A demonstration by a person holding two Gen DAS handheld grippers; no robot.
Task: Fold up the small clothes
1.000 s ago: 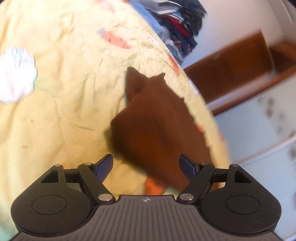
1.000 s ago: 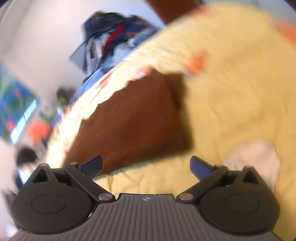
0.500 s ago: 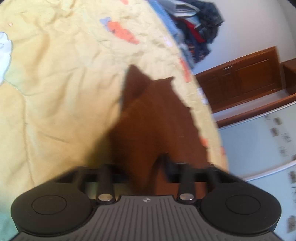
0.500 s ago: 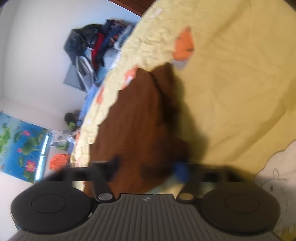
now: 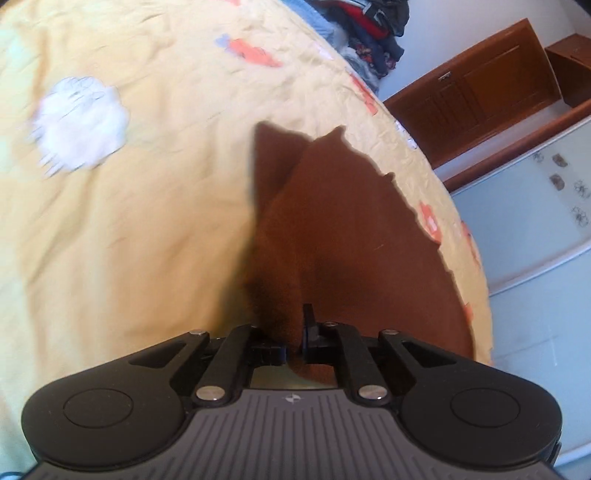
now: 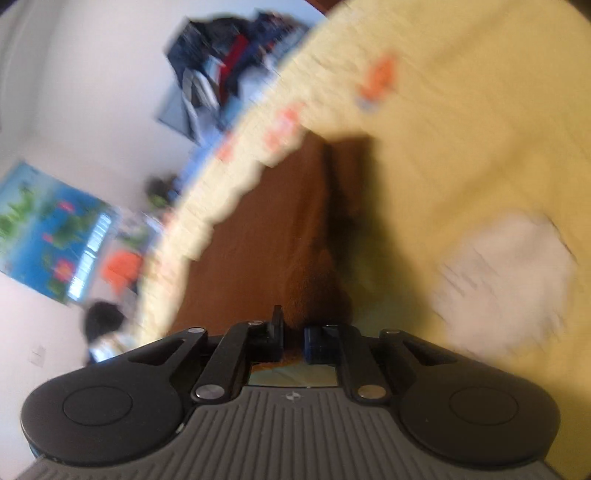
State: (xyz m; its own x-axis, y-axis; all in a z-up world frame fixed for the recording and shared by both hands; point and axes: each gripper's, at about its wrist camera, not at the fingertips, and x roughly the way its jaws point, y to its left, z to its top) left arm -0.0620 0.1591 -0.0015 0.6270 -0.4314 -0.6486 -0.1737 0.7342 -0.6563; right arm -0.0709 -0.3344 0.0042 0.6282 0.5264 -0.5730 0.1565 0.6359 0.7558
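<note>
The brown garment (image 5: 351, 236) lay along the near edge of the yellow bedspread (image 5: 147, 206), its long axis running away from both grippers, one corner folded up into a point. The left gripper (image 5: 295, 341) tilted downward, its jaws just closed and pinching a ridge of brown cloth. The right gripper (image 6: 293, 341), angled down likewise, had just been closing and nipped the fabric's near end. A clothes heap (image 5: 369, 33) sat beyond the bed, a wooden cabinet (image 5: 476, 96) against the wall.
</note>
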